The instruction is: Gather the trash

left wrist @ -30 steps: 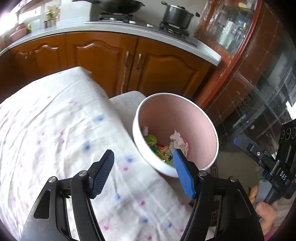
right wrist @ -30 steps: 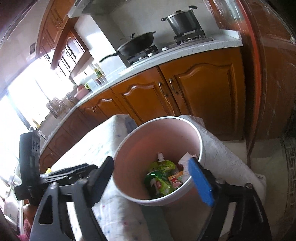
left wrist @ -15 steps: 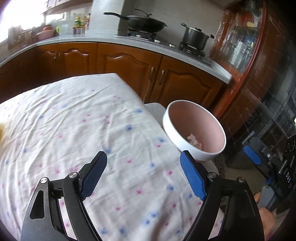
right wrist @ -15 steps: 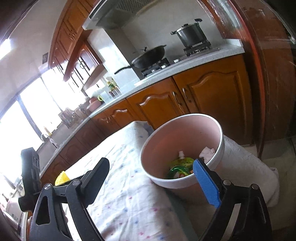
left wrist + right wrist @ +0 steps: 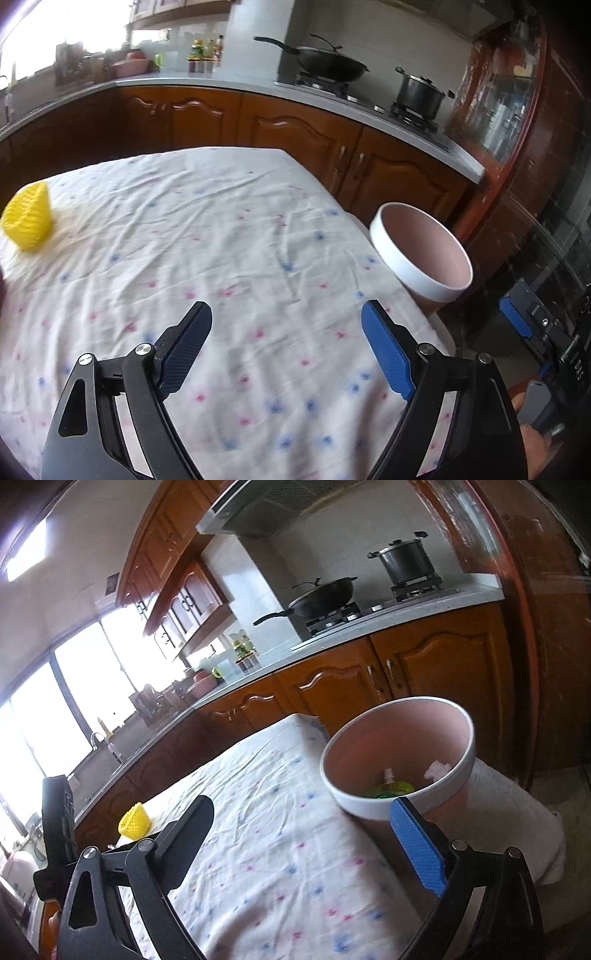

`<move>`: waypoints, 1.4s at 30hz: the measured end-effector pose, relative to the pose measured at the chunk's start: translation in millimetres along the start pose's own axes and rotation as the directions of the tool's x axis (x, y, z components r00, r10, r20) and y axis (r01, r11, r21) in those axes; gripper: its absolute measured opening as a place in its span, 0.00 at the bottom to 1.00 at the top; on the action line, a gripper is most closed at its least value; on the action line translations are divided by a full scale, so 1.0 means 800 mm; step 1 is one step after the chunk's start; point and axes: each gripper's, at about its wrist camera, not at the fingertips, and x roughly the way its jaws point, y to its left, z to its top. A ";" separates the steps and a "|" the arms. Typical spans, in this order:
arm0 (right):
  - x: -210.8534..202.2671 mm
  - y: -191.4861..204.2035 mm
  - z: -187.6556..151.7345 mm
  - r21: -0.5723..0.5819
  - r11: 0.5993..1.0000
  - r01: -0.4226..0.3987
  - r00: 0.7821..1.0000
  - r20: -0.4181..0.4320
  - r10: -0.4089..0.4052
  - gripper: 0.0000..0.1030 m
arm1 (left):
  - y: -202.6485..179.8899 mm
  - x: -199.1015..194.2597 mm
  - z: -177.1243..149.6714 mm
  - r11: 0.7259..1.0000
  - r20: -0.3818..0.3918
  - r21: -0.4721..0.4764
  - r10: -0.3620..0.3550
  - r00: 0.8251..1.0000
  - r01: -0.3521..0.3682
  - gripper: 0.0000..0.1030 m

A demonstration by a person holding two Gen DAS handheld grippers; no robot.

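Note:
A pink bin with a white rim (image 5: 406, 264) stands just past the table's right edge. In the right wrist view the bin (image 5: 354, 806) holds a green pouch (image 5: 388, 790) and a crumpled white tissue (image 5: 437, 766). A yellow foam net (image 5: 27, 218) lies on the flowered tablecloth (image 5: 221, 240) at the far left, and it shows small in the right wrist view (image 5: 133, 821). My left gripper (image 5: 285, 308) hovers over the cloth, its jaws opening with nothing between them. My right gripper (image 5: 301, 803) is near the bin's rim, jaws opening too, and it is empty.
Brown kitchen cabinets (image 5: 295, 136) run behind the table under a grey counter with a wok (image 5: 325, 66) and a pot (image 5: 419, 94) on the stove. A glass-fronted cupboard (image 5: 498, 110) stands at the right. The bin rests on a white-covered stand (image 5: 517, 812).
Both grippers have drawn back from the bin and opened wider. The left view has swung left over the cloth, so the yellow foam net has come into sight and the bin's contents are hidden.

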 end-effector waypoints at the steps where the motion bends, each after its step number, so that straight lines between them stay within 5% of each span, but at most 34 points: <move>1: 0.000 0.005 -0.003 -0.007 1.000 -0.005 1.000 0.004 0.005 0.96 | 0.004 -0.004 -0.003 1.000 0.006 -0.002 0.009 1.000 -0.009 0.84; 20: -0.005 0.081 -0.056 -0.149 0.988 -0.050 0.996 0.068 0.060 0.99 | 0.057 -0.078 -0.057 0.979 0.175 -0.043 0.203 0.963 -0.198 0.93; 31: -0.055 0.146 -0.074 -0.346 0.938 0.036 0.966 0.253 0.056 1.00 | 0.055 -0.129 -0.092 0.958 0.316 -0.044 0.283 0.905 -0.284 1.00; 42: -0.031 0.122 -0.106 -0.328 0.942 0.073 0.985 0.172 -0.016 1.00 | 0.051 -0.102 -0.120 0.960 0.265 -0.029 0.278 0.924 -0.280 1.00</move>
